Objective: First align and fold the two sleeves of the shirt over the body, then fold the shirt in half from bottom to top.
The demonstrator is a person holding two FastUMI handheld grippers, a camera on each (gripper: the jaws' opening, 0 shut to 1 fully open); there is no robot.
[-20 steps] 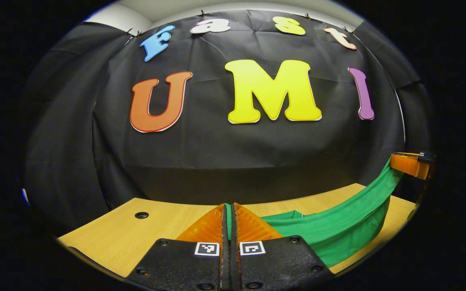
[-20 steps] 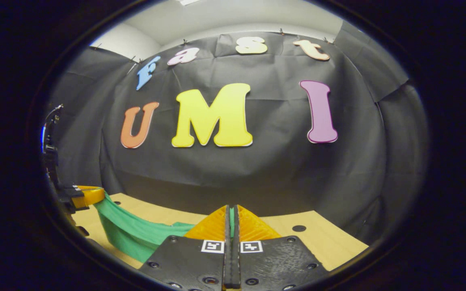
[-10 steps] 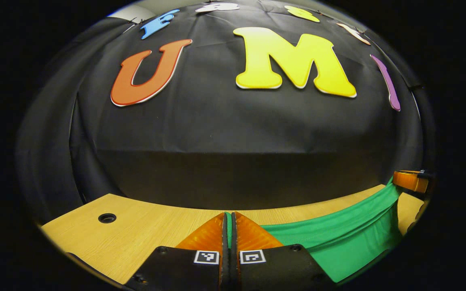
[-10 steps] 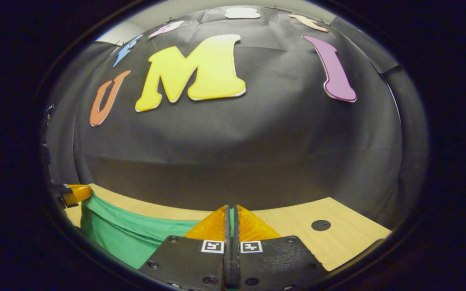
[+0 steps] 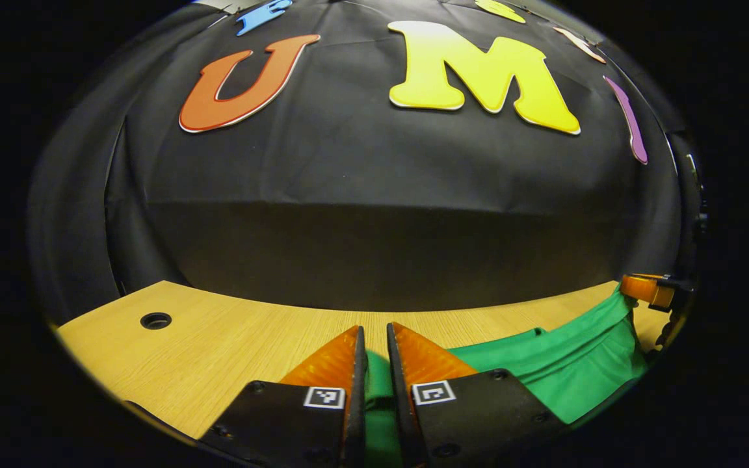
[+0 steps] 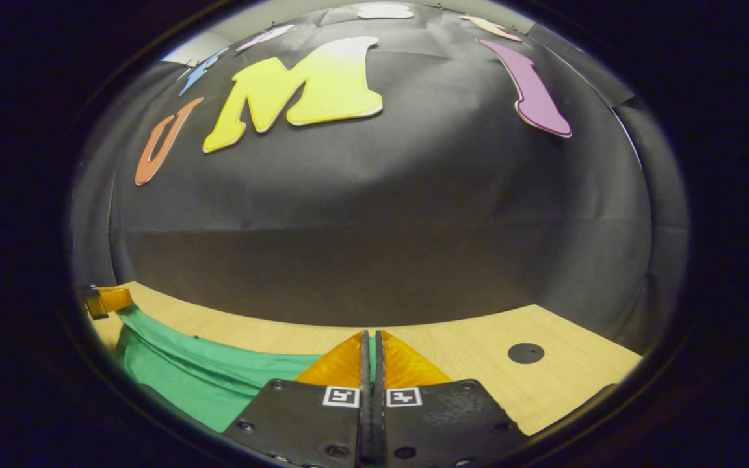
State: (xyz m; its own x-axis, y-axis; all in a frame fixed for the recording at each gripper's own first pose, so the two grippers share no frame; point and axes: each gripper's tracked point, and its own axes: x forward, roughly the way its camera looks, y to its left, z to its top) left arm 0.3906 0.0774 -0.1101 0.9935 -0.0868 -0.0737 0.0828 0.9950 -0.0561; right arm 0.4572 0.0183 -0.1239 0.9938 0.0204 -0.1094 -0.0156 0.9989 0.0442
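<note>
Left gripper (image 5: 375,338) parted a narrow way, with a strip of the green cloth shirt (image 5: 556,370) showing in the gap between its fingers; whether either finger still presses the cloth cannot be told. Seen again at 9 o'clock in the right gripper view (image 6: 109,299), at the far end of the shirt's raised edge. Right gripper (image 6: 370,341) closed tight, a thin sliver of green pinched between both fingers. Seen also at 3 o'clock in the left gripper view (image 5: 647,290), fingers together on the shirt's corner.

Pale wooden table (image 5: 231,338) stretching ahead of both tools, its far edge meeting the black cloth wall (image 5: 374,234) toward 12 o'clock. Bare wood open toward 9 and 10 o'clock of the left gripper, with a round dark hole (image 5: 155,320) near the table's far edge. Bare wood open toward 2 and 3 o'clock of the right gripper, with a round dark cap (image 6: 525,353) there.

Shirt spanning between the two tools: from the left gripper, running out toward 3 o'clock; from the right gripper, running out toward 9 o'clock (image 6: 199,383), edge lifted at the far end, sagging in between.
</note>
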